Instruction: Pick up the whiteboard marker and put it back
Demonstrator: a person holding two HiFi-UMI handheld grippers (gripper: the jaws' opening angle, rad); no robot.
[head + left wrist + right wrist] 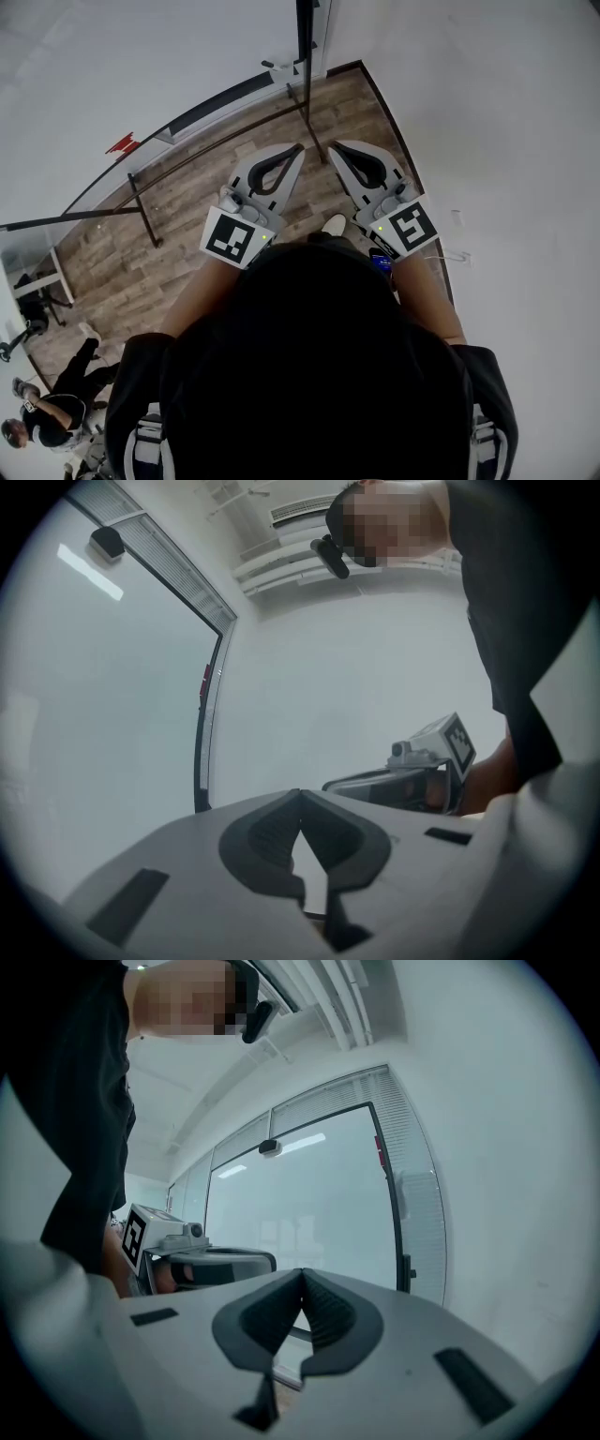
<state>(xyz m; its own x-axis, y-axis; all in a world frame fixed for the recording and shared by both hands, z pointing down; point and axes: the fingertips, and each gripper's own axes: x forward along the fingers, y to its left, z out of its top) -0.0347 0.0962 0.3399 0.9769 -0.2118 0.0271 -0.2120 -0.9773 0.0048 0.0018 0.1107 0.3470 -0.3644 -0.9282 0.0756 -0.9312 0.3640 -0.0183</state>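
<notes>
person's head (309,309) fills the bottom of the head view, both arms pushed out in front. left gripper (301,148) and right gripper (331,148) sit side by side, pointing level over the wooden floor (187,197) toward a glass wall (309,1204). both have their jaws pinched together with nothing between them. my guess is it's just a neutral carry pose, since the whiteboard marker isn't in any view. no readable writing either, only the square-pattern cube (234,236) on each gripper, plus a red sign (122,144) too small to read.
</notes>
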